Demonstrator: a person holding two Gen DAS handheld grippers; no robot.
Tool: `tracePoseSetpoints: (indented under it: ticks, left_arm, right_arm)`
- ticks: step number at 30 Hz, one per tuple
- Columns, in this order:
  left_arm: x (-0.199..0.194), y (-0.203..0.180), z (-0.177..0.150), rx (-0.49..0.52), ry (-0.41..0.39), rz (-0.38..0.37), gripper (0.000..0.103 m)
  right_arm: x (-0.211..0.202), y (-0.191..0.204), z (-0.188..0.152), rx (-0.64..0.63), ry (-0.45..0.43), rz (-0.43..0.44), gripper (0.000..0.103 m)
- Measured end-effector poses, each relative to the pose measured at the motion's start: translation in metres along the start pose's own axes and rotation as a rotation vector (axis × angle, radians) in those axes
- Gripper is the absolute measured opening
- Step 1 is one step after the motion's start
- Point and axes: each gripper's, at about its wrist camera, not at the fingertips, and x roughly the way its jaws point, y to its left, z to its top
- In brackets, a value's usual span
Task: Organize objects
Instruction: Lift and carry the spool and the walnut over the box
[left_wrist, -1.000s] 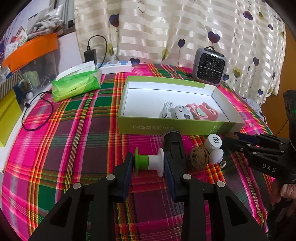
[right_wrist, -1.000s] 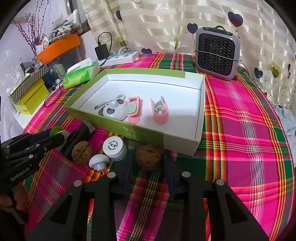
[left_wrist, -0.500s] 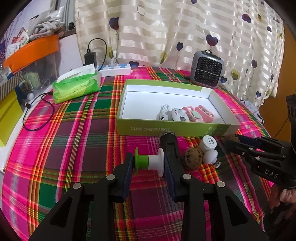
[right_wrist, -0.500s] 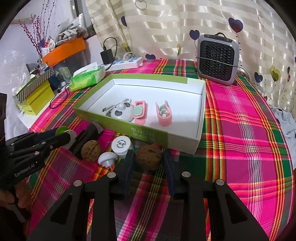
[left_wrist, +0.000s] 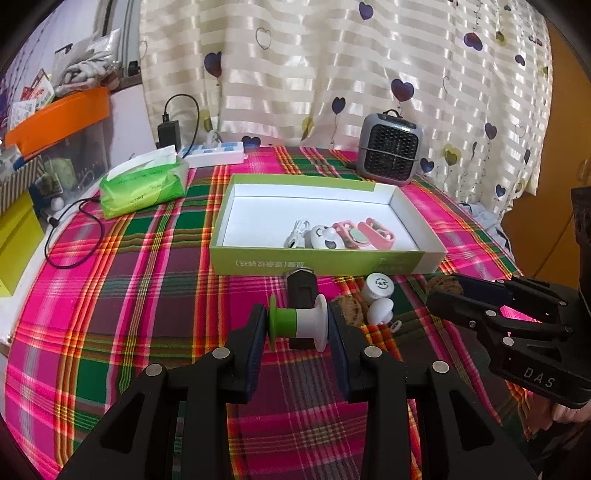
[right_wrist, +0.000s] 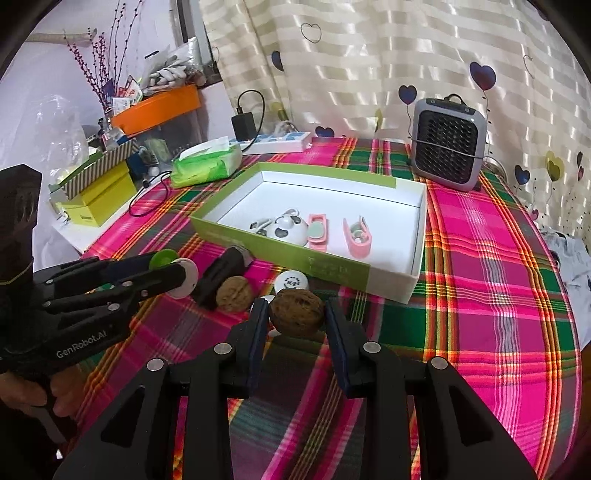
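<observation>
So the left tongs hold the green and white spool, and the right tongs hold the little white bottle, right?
Not quite. The left tongs do hold the green and white spool, but the right tongs hold a walnut, as the right wrist view shows. The white bottle stands on the cloth.

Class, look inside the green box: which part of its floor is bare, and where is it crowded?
The green box has bare floor along its far wall and left end. Its near wall is crowded: panda case, white cable, two pink holders.

The green box's (left_wrist: 317, 263) front-wall print is too blurred to read. A white mushroom-shaped knob (right_wrist: 266, 300) is mostly hidden behind the right gripper's finger (right_wrist: 256, 334), and the black cylindrical object (left_wrist: 300, 291) is partly hidden behind the green-and-white spool (left_wrist: 297, 327).
</observation>
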Motion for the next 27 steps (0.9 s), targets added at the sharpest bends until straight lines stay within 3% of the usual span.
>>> tracePoseSetpoints:
  ticks: [27]
  left_arm:
    - [-0.025, -0.034, 0.0, 0.066, -0.042, -0.058, 0.03]
  right_arm:
    - [-0.026, 0.019, -0.003, -0.034, -0.05, 0.023, 0.033]
